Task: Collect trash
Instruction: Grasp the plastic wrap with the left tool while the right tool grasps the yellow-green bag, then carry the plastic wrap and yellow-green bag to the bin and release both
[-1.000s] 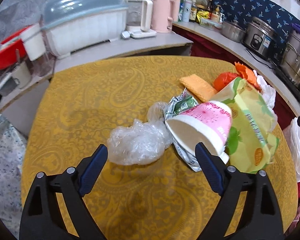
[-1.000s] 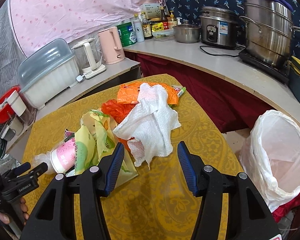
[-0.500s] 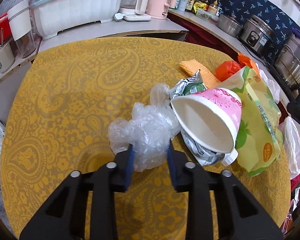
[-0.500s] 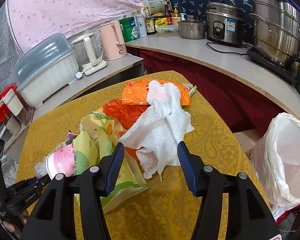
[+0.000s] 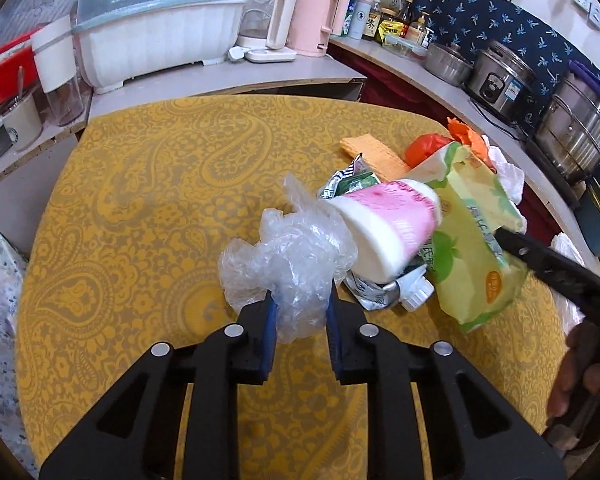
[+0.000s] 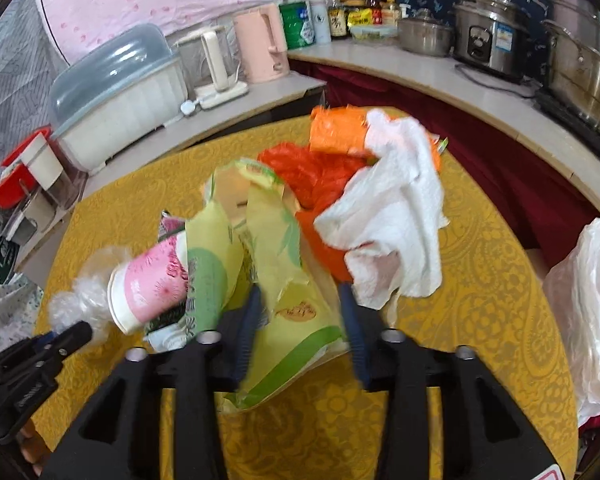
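Note:
My left gripper (image 5: 300,304) is closing, and its blue pads squeeze a crumpled clear plastic wrap (image 5: 288,256) on the yellow table (image 5: 140,200). A pink paper cup (image 5: 388,228) lies on its side against the wrap, over a silver-green wrapper (image 5: 352,180). My right gripper (image 6: 300,304) is closing around the lower end of a yellow-green snack bag (image 6: 276,248), with both pads against its sides. A white paper towel (image 6: 396,216), a red plastic bag (image 6: 308,172) and an orange wrapper (image 6: 340,132) are piled behind the snack bag.
A white bin bag (image 6: 588,312) hangs open past the table's right edge. Behind the table, counters carry a covered dish rack (image 5: 152,32), kettles (image 5: 268,24), bottles and steel pots (image 5: 496,80). An orange cloth (image 5: 372,152) lies on the table.
My left gripper shut on the plastic wrap, and the pink cup turned side-on. My right gripper dropped towards the snack bag and its jaws narrowed around it.

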The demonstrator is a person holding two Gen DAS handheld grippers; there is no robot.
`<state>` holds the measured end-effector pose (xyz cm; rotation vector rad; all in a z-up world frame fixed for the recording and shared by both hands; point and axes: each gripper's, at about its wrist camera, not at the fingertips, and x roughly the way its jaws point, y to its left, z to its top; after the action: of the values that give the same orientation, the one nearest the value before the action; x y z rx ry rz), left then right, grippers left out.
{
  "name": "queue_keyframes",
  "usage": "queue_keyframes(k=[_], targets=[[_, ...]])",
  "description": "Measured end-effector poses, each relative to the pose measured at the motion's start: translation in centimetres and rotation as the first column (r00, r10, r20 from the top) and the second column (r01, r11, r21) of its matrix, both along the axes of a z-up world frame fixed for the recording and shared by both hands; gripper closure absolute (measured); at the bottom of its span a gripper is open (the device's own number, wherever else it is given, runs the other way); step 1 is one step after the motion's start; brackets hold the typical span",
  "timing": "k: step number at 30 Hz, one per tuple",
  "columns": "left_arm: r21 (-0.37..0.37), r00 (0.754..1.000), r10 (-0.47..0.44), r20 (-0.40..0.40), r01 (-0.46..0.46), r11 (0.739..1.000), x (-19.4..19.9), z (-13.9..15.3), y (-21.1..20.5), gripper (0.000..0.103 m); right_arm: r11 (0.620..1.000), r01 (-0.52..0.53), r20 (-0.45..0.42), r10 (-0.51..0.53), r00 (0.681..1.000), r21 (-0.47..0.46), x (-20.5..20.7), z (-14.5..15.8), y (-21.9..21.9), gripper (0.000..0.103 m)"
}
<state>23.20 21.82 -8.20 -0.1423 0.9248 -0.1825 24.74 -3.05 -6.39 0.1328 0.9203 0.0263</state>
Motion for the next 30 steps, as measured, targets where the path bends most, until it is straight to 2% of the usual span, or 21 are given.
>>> queue_keyframes(k=[1, 4, 11, 18, 25, 30], targets=[[0.001, 1.000, 0.000, 0.004, 0.000, 1.000, -0.2, 0.2, 0.0, 0.083, 1.000, -0.001, -0.004, 0.001, 1.000, 0.000, 0.0, -0.2, 0.0, 0.091], [-0.007, 1.000, 0.001, 0.013, -0.001, 1.000, -0.8, 1.0, 0.1, 0.083, 1.000, -0.009, 0.005, 0.009, 1.000, 0.016, -0.6, 0.1, -0.1, 0.099], [-0.024, 0.998, 0.000, 0.064, 0.001, 1.000, -3.0, 3.7, 0.2, 0.083, 0.999, -0.020, 0.114, 0.016, 0.993, 0.032, -3.4, 4.7, -0.5, 0.100], [-0.037, 0.990, -0.025, 0.136, 0.030, 0.999, -5.6, 7.4, -1.0, 0.083, 0.999, -0.004, 0.235, -0.008, 0.972, 0.051, -6.6, 10.0, -2.2, 0.100], [-0.033, 0.975, -0.104, 0.196, 0.113, 0.993, -7.8, 10.7, -5.2, 0.083, 0.997, 0.058, 0.327, -0.073, 0.942, 0.055, -9.9, 13.8, -5.8, 0.100], [-0.022, 0.955, -0.186, 0.229, 0.196, 0.980, -8.7, 12.5, -9.8, 0.083, 0.988, 0.132, 0.360, -0.151, 0.921, 0.075, -12.5, 15.1, -10.1, 0.100]])
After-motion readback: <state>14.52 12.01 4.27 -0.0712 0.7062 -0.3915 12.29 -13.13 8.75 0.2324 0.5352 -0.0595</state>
